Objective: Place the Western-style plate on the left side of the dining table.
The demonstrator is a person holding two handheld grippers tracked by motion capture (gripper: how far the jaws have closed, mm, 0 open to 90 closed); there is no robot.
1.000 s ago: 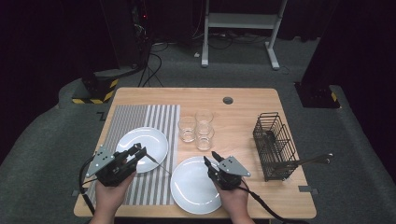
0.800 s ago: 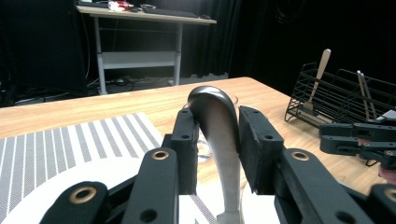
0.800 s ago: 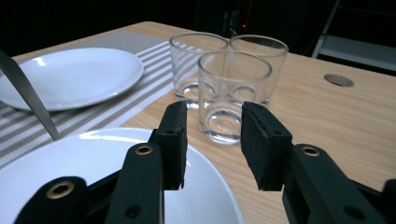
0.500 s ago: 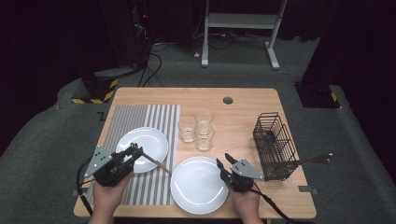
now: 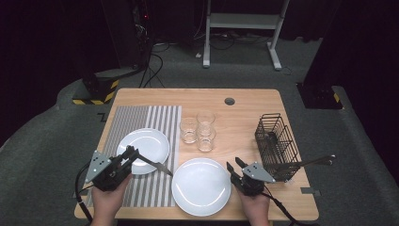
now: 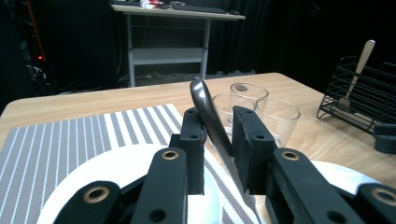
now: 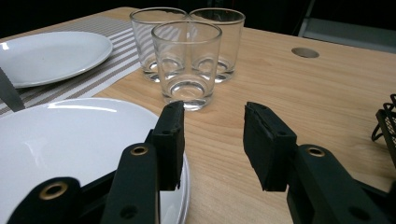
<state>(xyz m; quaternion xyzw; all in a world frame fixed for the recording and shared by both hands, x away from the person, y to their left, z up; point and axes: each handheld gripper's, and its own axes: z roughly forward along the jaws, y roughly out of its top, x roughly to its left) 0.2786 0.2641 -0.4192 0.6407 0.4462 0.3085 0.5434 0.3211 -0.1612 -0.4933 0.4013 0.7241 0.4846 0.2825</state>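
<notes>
1. The left gripper (image 5: 128, 154) sits over the near edge of the far white plate (image 5: 143, 143). A knife (image 6: 212, 123) stands between its jaws, which have just been closing; the left pad meets the handle, while a thin gap shows at the right pad.
2. The knife is dark and glossy, with a rounded handle end rising above the jaws. In the high view its blade (image 5: 157, 166) runs down-right across the striped placemat (image 5: 141, 120), toward the near white plate (image 5: 201, 186).
3. The right gripper (image 5: 235, 165) rests at the near plate's right edge, jaws moderately apart with nothing between them.
4. Three clear glasses (image 7: 187, 60) stand together just beyond it on the wooden table (image 5: 244, 101).
5. A black wire basket (image 5: 275, 143) stands at the right.
</notes>
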